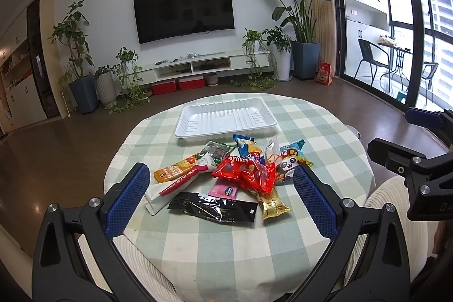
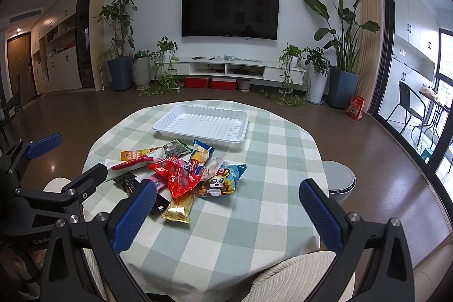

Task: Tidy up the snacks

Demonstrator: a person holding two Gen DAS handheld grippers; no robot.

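Several snack packets lie heaped on the checked tablecloth: a red bag (image 1: 245, 173) (image 2: 177, 174), a black sachet (image 1: 213, 207), a gold bar (image 1: 271, 204) (image 2: 178, 208), a panda packet (image 1: 290, 163) (image 2: 219, 180), an orange packet (image 1: 175, 169) and a blue Oreo pack (image 1: 249, 150). An empty white tray (image 1: 226, 116) (image 2: 202, 122) sits behind the heap. My left gripper (image 1: 220, 194) is open, low over the near side of the heap, holding nothing. My right gripper (image 2: 228, 208) is open too, to the right of the heap over bare cloth.
The round table (image 2: 254, 217) is edged by cream-ribbed cushions at its near side. A white round bin (image 2: 339, 183) stands by the table's right edge. Potted plants, a TV unit and glass balcony doors line the far room.
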